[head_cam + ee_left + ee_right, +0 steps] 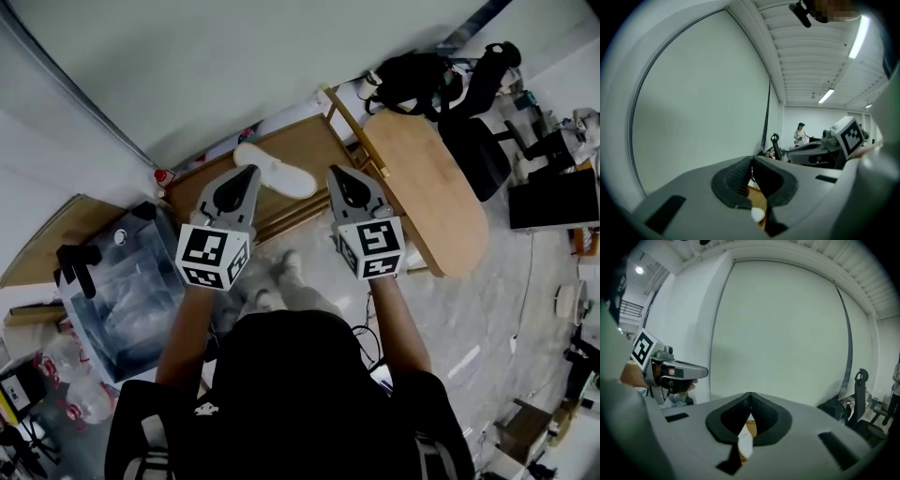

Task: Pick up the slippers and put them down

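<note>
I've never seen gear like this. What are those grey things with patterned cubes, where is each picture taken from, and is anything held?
A person holds a two-jaw gripper in each hand: left gripper and right gripper; the cubes are part of them. One picture looks down from a camera on the person's head; the other two look along each gripper's jaws. Both are shut and empty. A white slipper lies on the wooden surface ahead, untouched.
</note>
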Demonstrator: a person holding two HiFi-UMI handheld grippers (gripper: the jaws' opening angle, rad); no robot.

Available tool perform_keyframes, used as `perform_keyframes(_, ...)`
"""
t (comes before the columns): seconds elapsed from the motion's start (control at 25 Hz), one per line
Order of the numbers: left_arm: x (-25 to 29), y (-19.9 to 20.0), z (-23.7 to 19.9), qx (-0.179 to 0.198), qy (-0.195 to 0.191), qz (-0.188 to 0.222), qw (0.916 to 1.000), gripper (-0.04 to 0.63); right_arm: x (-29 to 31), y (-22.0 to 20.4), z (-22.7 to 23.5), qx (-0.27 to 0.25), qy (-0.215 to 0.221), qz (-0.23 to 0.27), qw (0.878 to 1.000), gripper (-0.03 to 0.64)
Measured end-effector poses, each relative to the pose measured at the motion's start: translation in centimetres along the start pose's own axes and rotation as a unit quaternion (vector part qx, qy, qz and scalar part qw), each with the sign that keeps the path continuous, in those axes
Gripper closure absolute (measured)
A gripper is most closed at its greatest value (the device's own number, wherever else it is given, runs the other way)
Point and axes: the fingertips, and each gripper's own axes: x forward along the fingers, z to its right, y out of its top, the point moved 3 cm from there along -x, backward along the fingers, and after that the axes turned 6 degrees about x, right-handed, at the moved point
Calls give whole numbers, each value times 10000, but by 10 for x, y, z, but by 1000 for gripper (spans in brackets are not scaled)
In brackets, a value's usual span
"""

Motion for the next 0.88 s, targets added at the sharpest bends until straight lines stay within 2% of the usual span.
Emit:
perform_keyframes(0.52,72,-38,-17,-199,144,-516,9984,588,60,-32,49,151,372,-540,9977,620)
perform_keyframes(0.8,90,-72,-32,-144,381,-875,9953,588,98,-73,54,132,781,-1028,9915,620)
perform_keyframes(0.88,92,-83,-34,-248,432,-966,9941,588,108,-89,52,100,940,-1273,9874,620)
